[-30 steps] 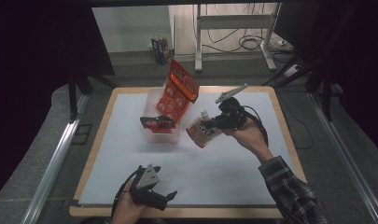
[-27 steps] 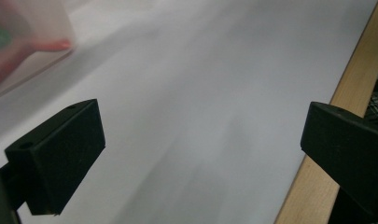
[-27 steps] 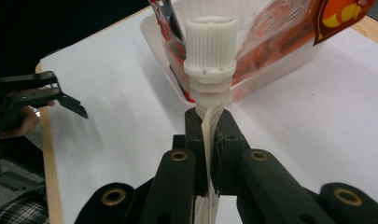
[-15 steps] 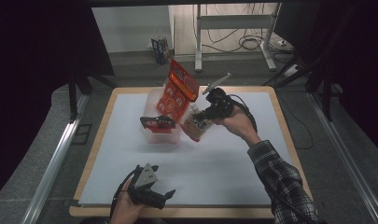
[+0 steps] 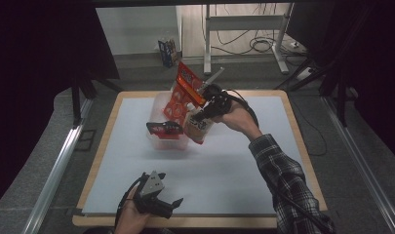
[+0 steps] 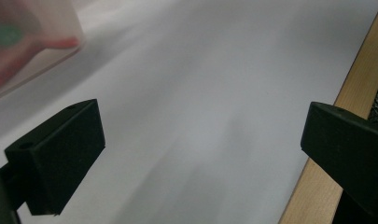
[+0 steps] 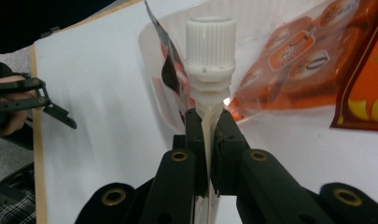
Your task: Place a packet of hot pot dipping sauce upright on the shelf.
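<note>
Here, right tool [image 7: 210, 135] pinching spouted pouch [image 7: 210, 51], lettering unreadable

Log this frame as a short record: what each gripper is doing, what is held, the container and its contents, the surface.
right gripper: shut on pouch, just below the cap
pouch: spouted, white screw cap, held beside the bin
bin: clear plastic, near the table's far middle
in bin: tall orange bag leaning upright; a dark-and-red pack at the near rim
left gripper: open, holding nothing, low at the near edge
table: white top, wooden rim
</note>
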Action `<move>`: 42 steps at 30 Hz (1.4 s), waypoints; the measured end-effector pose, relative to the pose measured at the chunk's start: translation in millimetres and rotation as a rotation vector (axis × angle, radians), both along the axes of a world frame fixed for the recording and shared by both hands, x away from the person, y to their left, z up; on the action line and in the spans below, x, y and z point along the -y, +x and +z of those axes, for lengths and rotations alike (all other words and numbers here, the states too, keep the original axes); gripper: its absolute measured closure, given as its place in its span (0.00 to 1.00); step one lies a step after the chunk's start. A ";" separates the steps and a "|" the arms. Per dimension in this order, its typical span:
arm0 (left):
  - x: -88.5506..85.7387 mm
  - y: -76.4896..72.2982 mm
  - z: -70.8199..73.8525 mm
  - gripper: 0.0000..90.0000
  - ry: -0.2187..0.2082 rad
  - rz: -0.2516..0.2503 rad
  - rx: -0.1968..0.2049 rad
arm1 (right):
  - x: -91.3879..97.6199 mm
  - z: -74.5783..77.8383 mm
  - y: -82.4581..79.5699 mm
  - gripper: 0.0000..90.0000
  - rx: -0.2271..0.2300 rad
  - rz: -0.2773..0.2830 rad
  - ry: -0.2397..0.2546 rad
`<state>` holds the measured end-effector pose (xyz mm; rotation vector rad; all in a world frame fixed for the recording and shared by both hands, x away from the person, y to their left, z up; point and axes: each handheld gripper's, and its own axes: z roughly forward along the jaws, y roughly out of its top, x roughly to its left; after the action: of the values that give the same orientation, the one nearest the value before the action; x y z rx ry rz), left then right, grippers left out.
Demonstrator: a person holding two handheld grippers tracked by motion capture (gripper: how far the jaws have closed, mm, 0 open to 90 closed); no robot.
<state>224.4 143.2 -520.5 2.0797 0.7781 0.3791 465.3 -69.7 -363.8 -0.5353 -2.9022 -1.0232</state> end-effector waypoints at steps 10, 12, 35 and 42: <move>-0.5 0.3 0.0 0.00 0.008 -0.004 -0.001 | -28.7 3.8 4.9 0.95 0.008 0.053 -0.010; -0.4 0.4 -0.2 0.00 0.007 -0.005 -0.002 | -33.5 4.3 5.3 0.95 0.010 0.059 -0.009; 0.5 0.3 -0.4 0.00 0.015 -0.013 -0.005 | -64.6 -3.4 13.9 0.96 -0.025 0.076 0.081; 1.1 0.2 -0.7 0.00 0.020 -0.015 -0.008 | -69.6 -22.3 17.5 0.96 -0.010 0.049 -0.021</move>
<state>224.6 142.1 -521.2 2.1054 0.7654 0.3720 482.8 -0.1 -386.1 -0.4665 -2.9052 -0.9823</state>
